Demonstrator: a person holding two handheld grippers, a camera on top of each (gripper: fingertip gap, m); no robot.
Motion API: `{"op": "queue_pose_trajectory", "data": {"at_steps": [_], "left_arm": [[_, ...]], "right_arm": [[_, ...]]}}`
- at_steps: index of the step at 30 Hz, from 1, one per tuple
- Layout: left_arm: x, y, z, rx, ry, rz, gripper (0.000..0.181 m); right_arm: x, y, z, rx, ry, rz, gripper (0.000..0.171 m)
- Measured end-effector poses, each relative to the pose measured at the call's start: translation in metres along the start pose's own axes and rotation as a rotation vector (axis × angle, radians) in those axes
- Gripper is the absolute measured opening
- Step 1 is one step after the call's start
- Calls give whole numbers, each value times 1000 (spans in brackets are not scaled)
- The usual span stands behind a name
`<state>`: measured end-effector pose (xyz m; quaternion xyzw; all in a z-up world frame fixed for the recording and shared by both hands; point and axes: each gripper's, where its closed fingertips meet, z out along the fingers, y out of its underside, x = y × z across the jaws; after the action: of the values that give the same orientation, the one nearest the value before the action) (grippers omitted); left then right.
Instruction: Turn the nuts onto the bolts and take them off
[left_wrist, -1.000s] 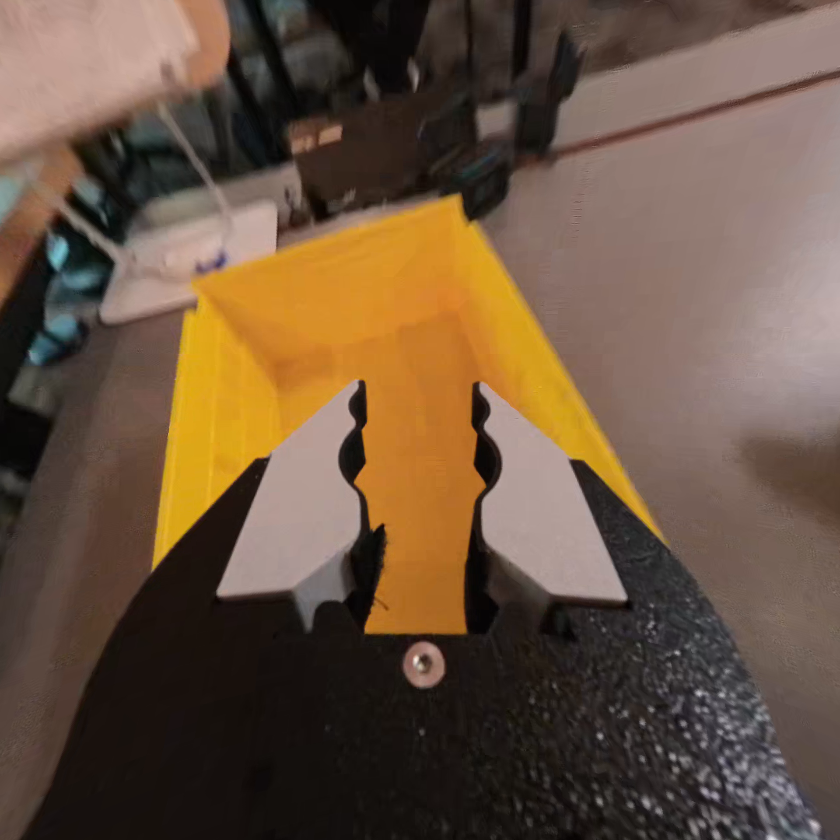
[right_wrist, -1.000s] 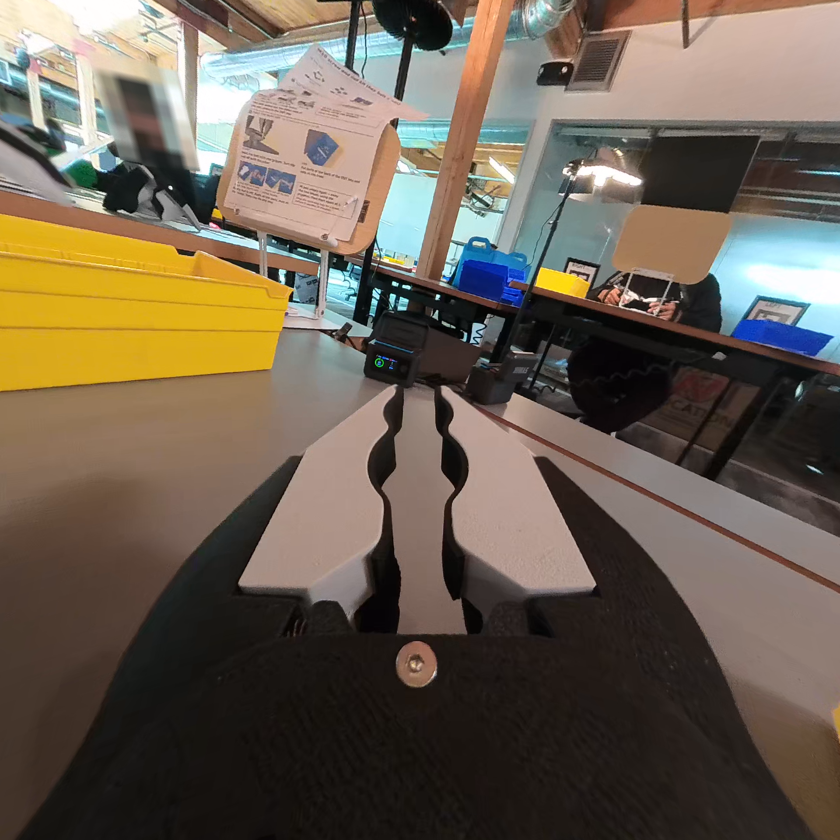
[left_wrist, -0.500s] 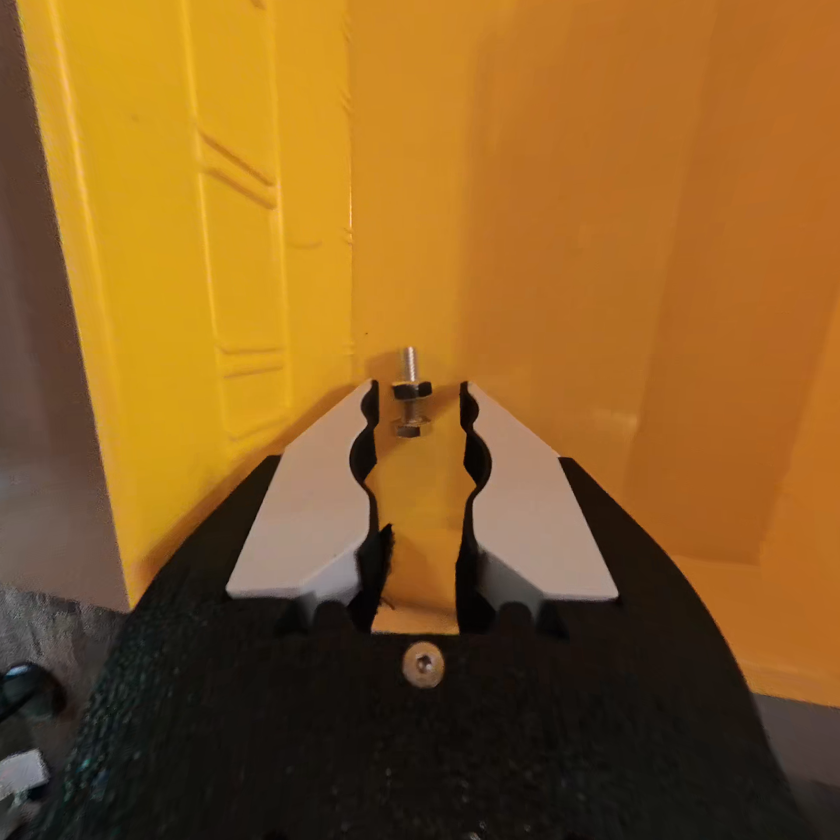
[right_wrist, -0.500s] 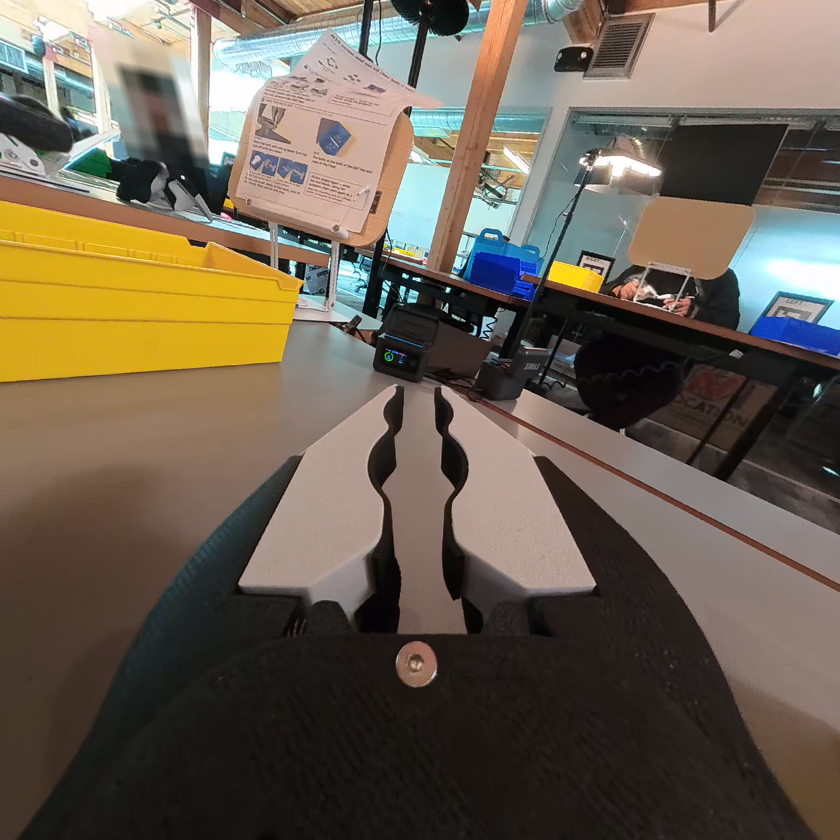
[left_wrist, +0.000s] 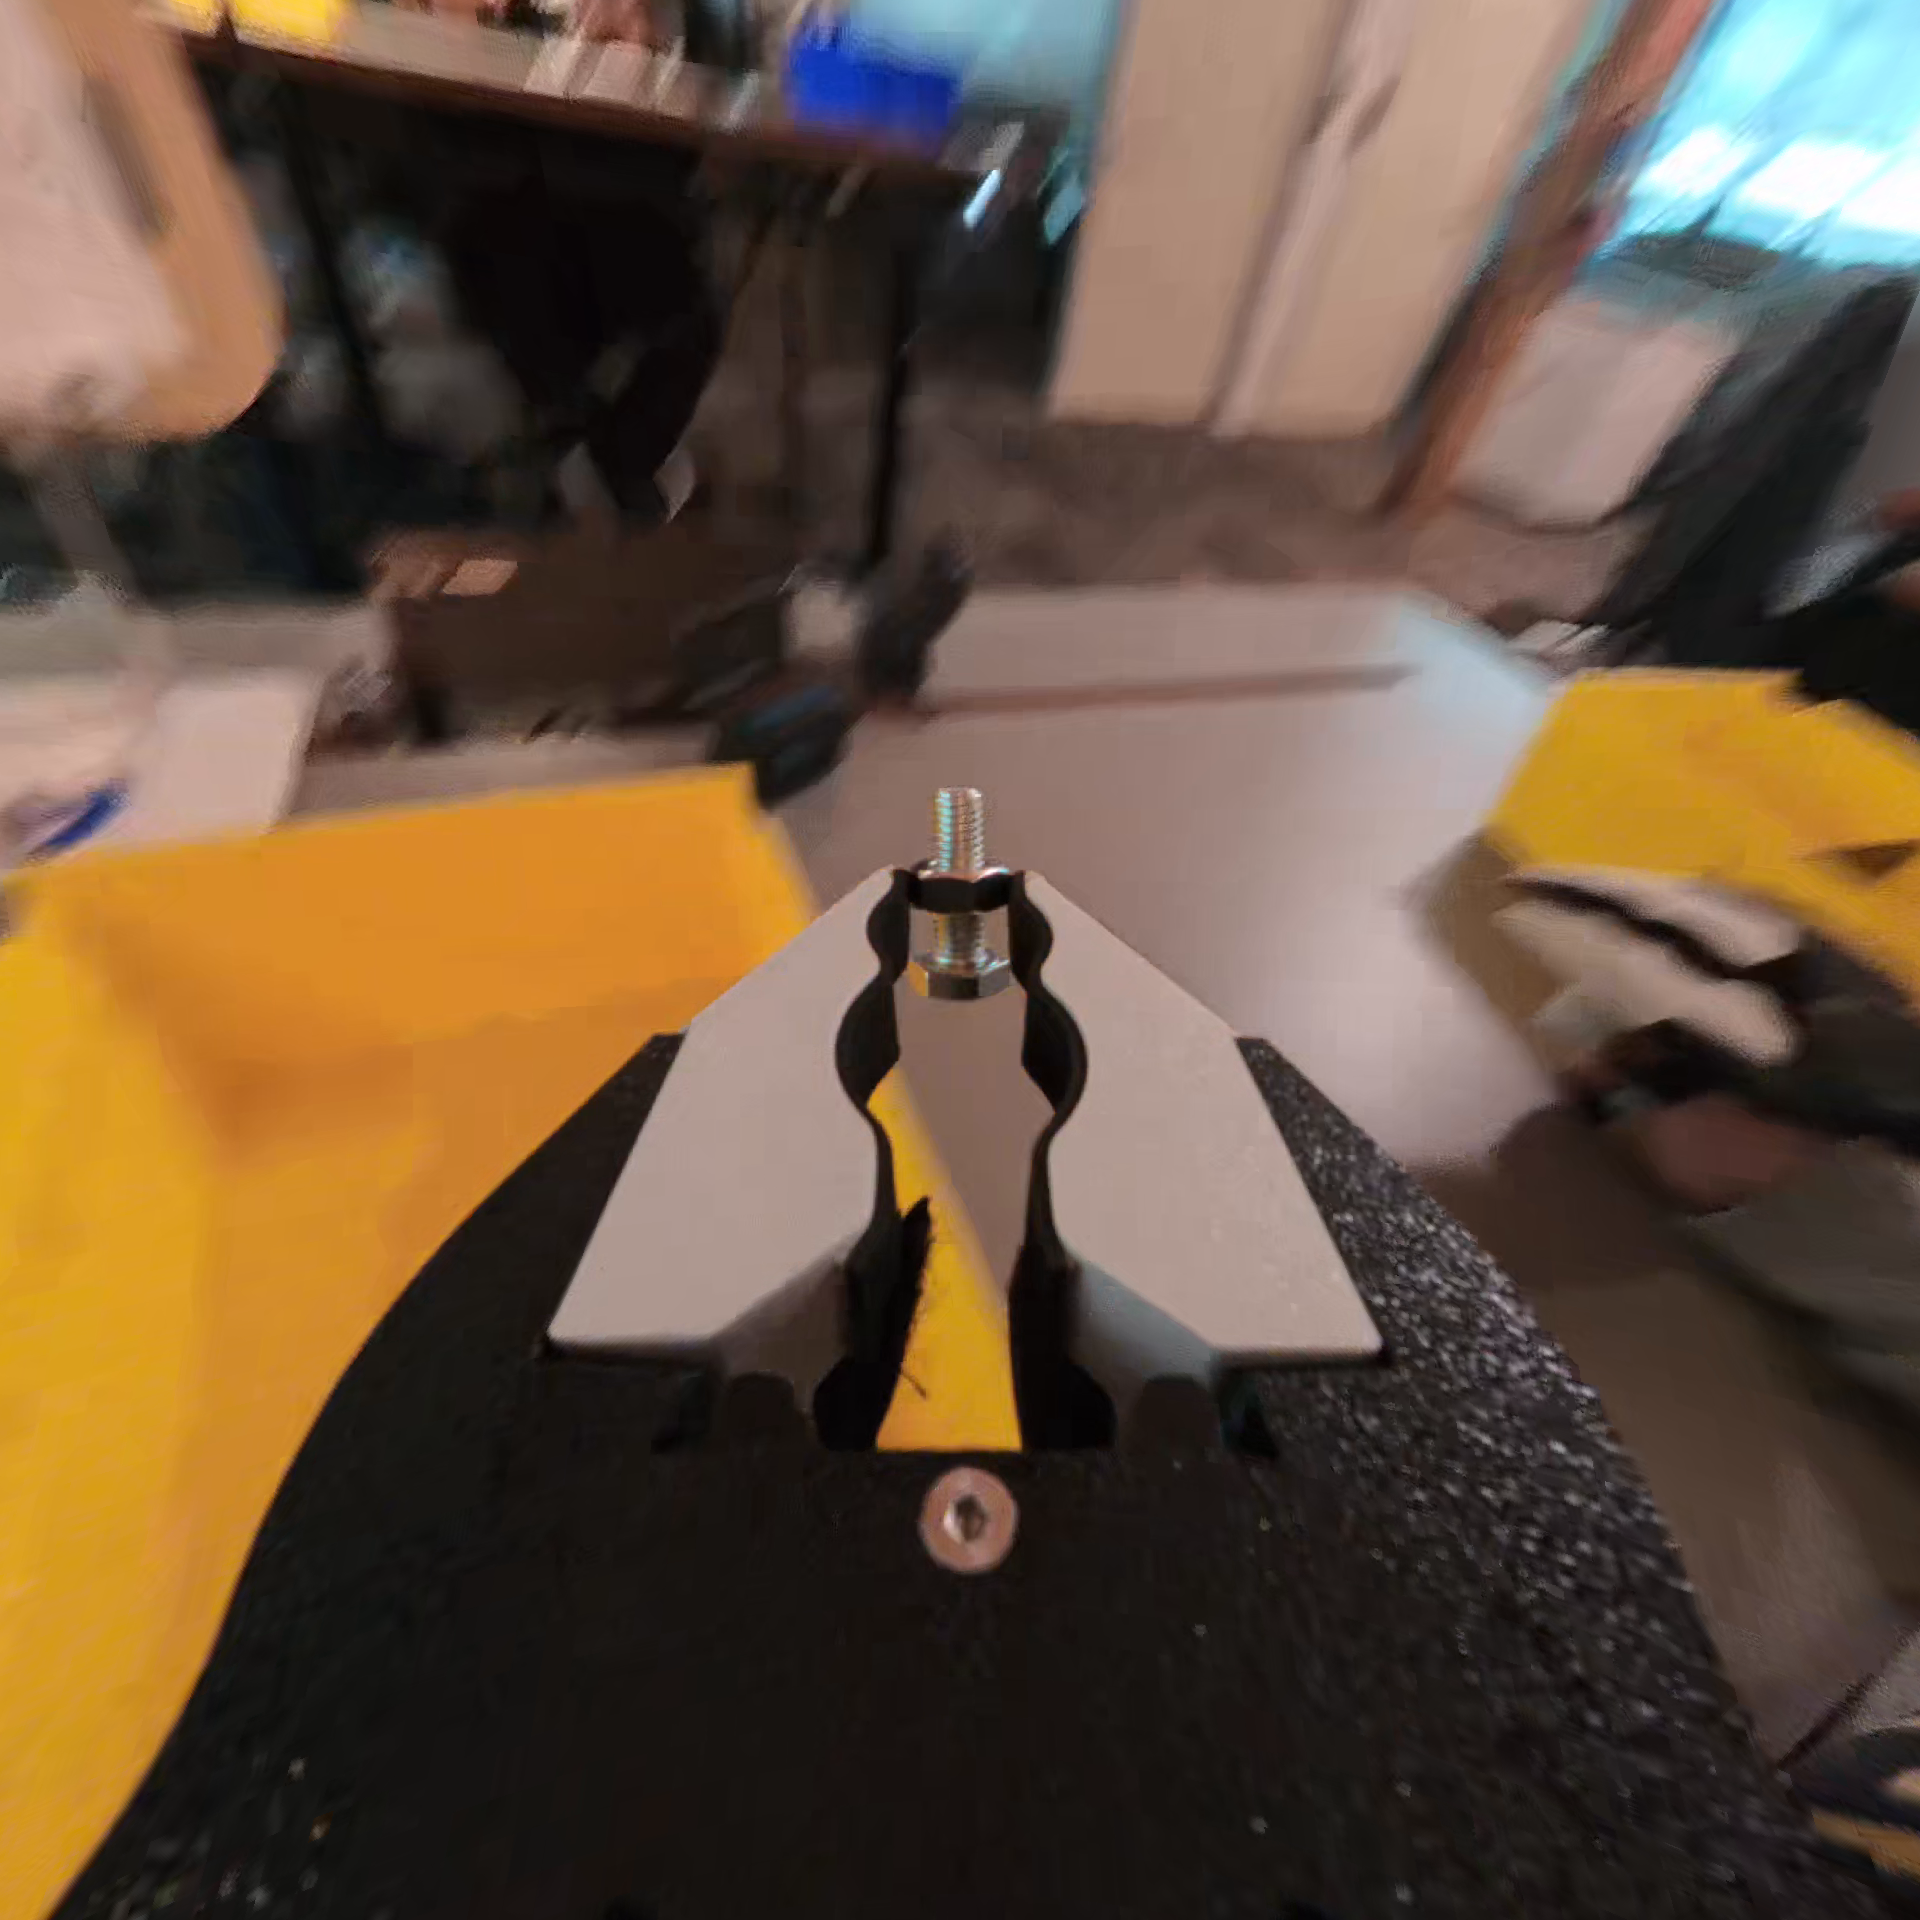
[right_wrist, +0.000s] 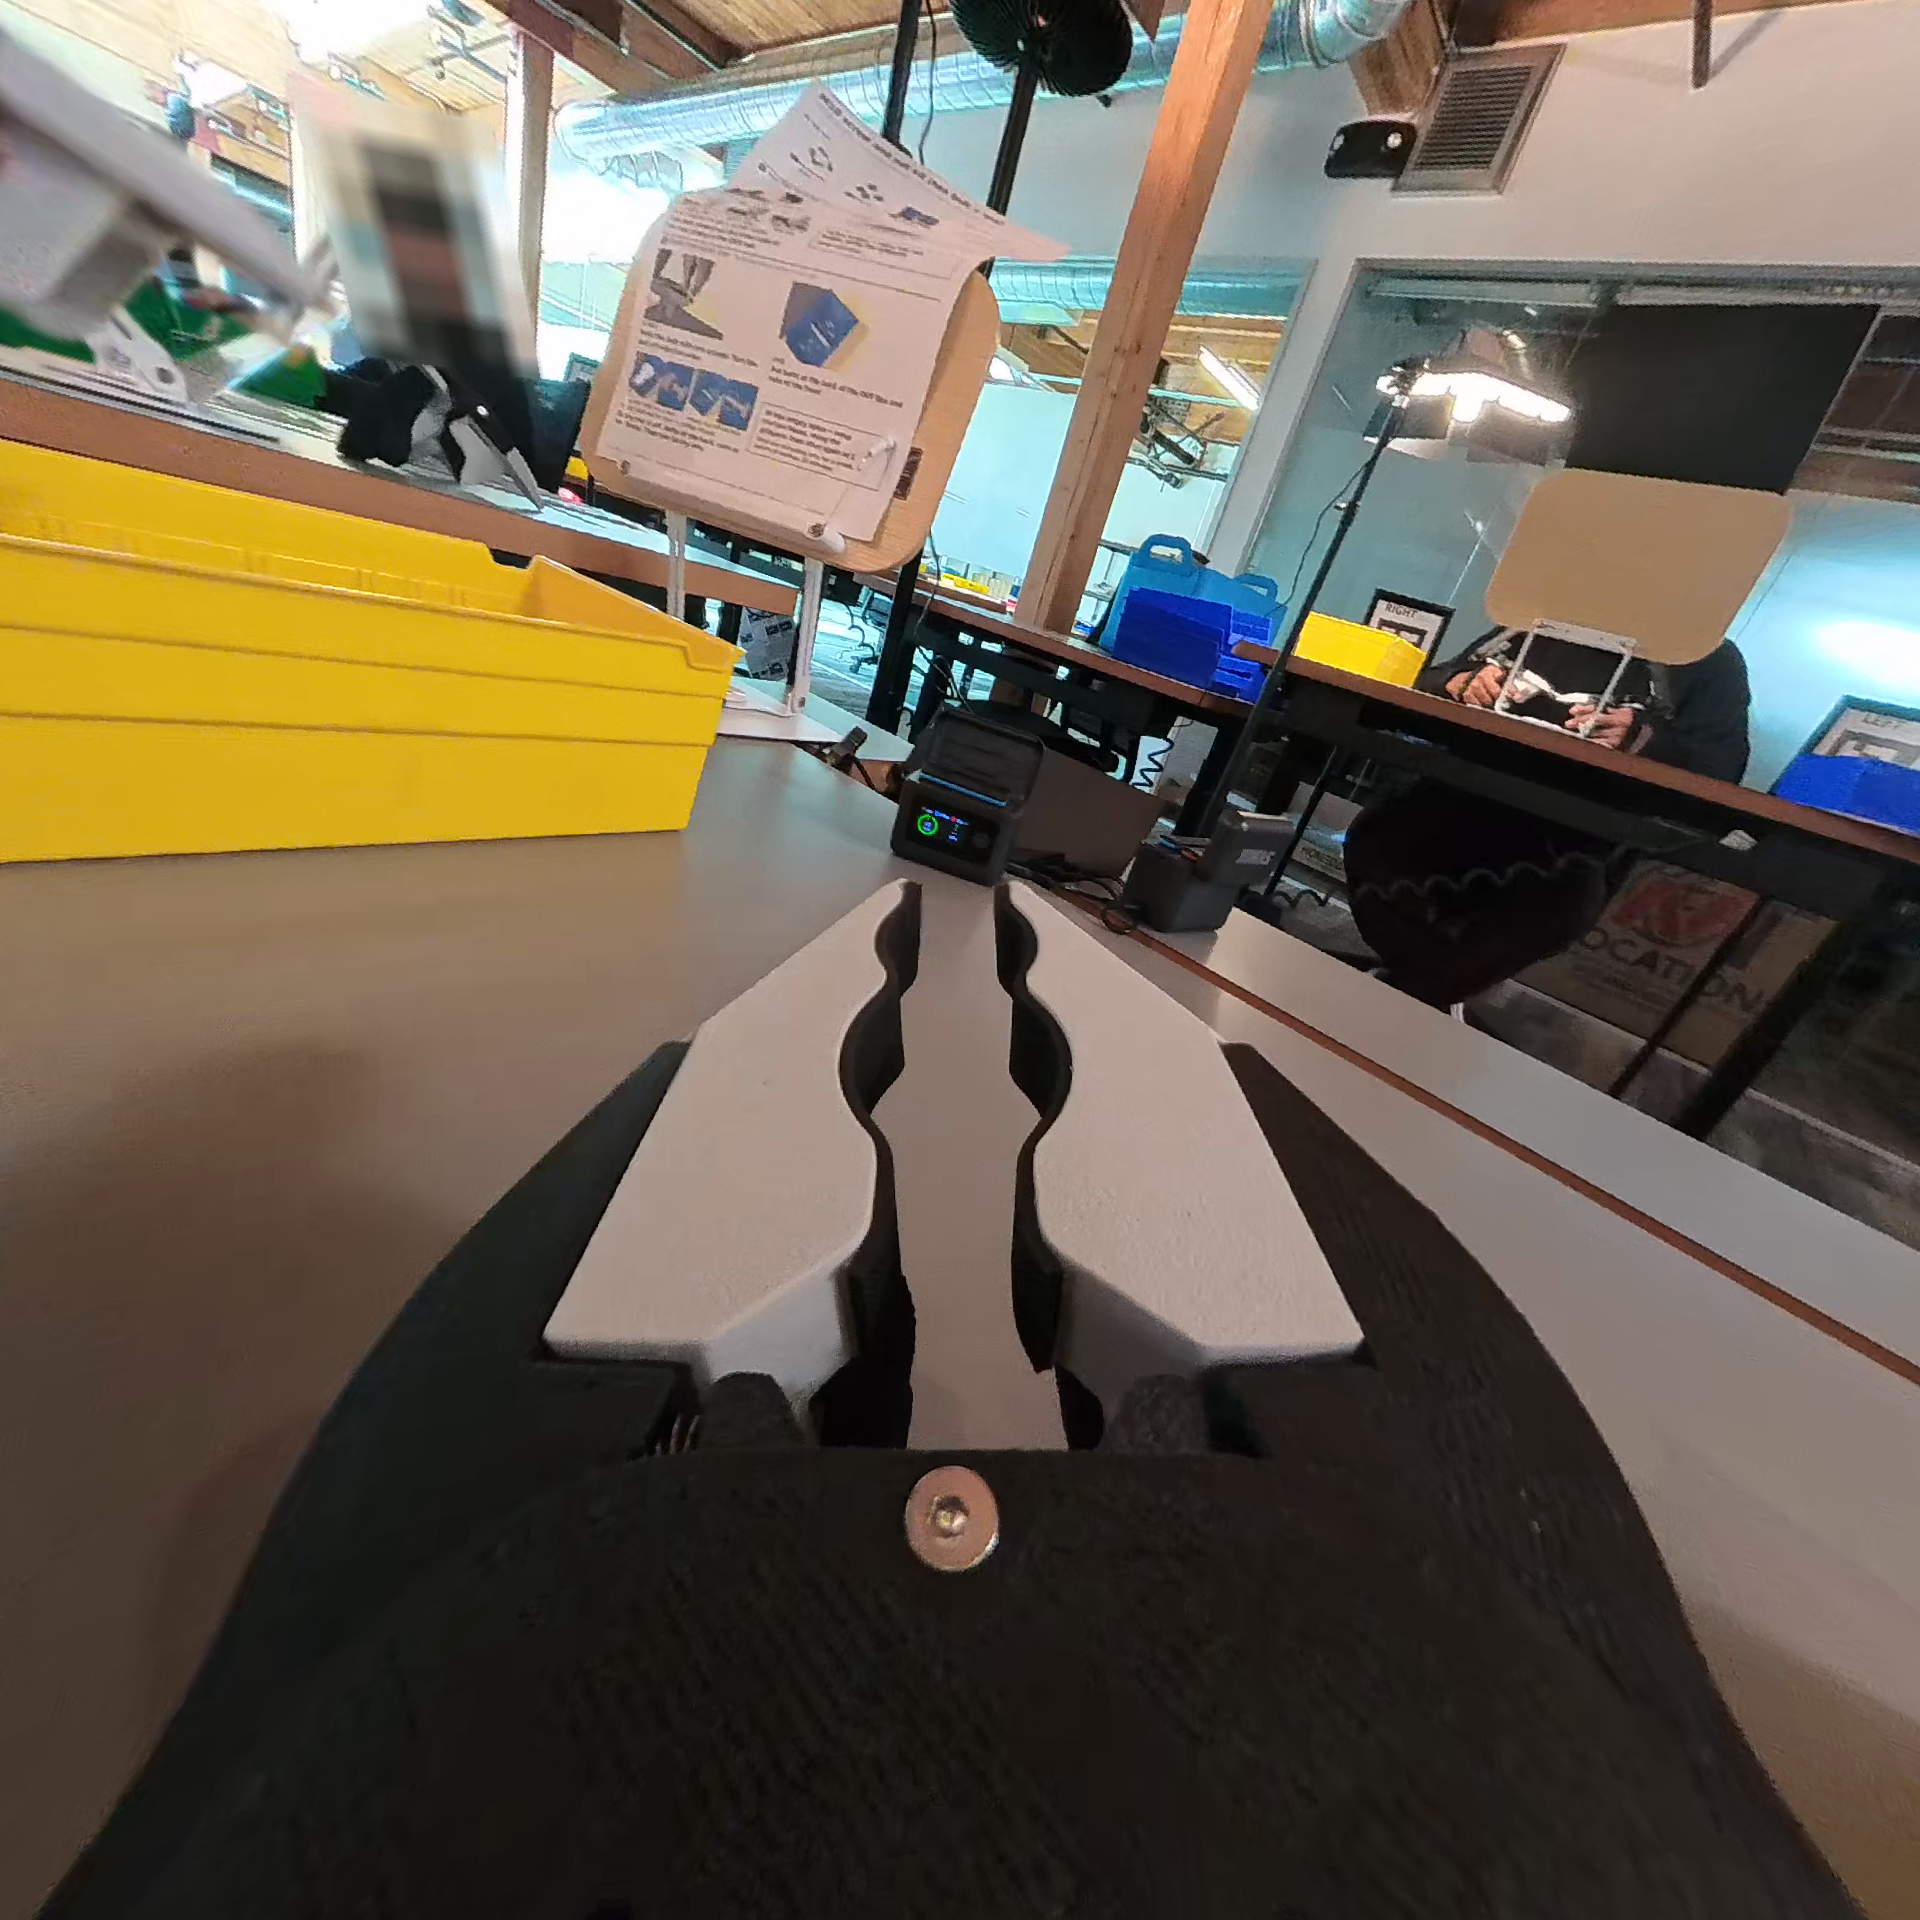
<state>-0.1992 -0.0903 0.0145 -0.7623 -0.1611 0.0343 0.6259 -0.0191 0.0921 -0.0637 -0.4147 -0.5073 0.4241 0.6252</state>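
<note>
The left gripper (left_wrist: 958, 891) is pinching the nut (left_wrist: 958, 889) threaded on the bolt (left_wrist: 958, 940); unscrewing is pending, and the right gripper (right_wrist: 957, 906) is resting slightly parted, empty.

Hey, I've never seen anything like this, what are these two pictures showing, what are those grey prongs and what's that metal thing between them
These are two handheld grabbing tools, one in each of a person's hands, each with a camera looking forward along its two grey fingers. In the left wrist view, the left gripper is pinching a small silver threaded bolt by the dark hexagonal nut screwed onto it. It is held in the air above an open yellow plastic bin; the background is blurred. In the right wrist view, the right gripper holds nothing, its fingers slightly apart, low over the grey tabletop. The same sort of yellow bin sits to its left, and a small black device with a lit screen lies ahead.
</note>
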Motion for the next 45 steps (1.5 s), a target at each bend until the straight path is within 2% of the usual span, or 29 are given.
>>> {"op": "queue_pose_trajectory", "data": {"at_steps": [1,3,7,11,16,21,27,29,36,41,45], "left_arm": [[22,-13,4,85,71,-11,16],[65,-24,15,175,221,-44,16],[129,-18,42,276,436,-128,16],[182,-8,58,403,727,-469,16],[209,18,85,429,864,-811,16],[213,33,100,451,894,-1024,16],[218,42,107,454,889,-1153,16],[221,43,107,454,899,-1162,16],[223,42,106,482,915,-1158,16],[223,45,109,470,911,-1183,15],[224,48,110,461,913,-1206,16]], "right_arm": [[-2,-2,0,8,-9,-3,13],[-6,-7,-2,38,-37,-10,13],[-24,-27,-9,137,-157,7,19],[-27,-54,-18,249,-156,16,27],[-31,-69,-25,308,-114,-27,27],[-28,-61,-20,249,-67,-47,27],[-25,-47,-12,144,20,-251,25],[-26,-42,-10,115,10,-243,23],[-20,-41,-10,124,-46,39,23],[-20,-44,-11,134,1,-91,24],[-22,-42,-11,120,17,-182,16]]}}
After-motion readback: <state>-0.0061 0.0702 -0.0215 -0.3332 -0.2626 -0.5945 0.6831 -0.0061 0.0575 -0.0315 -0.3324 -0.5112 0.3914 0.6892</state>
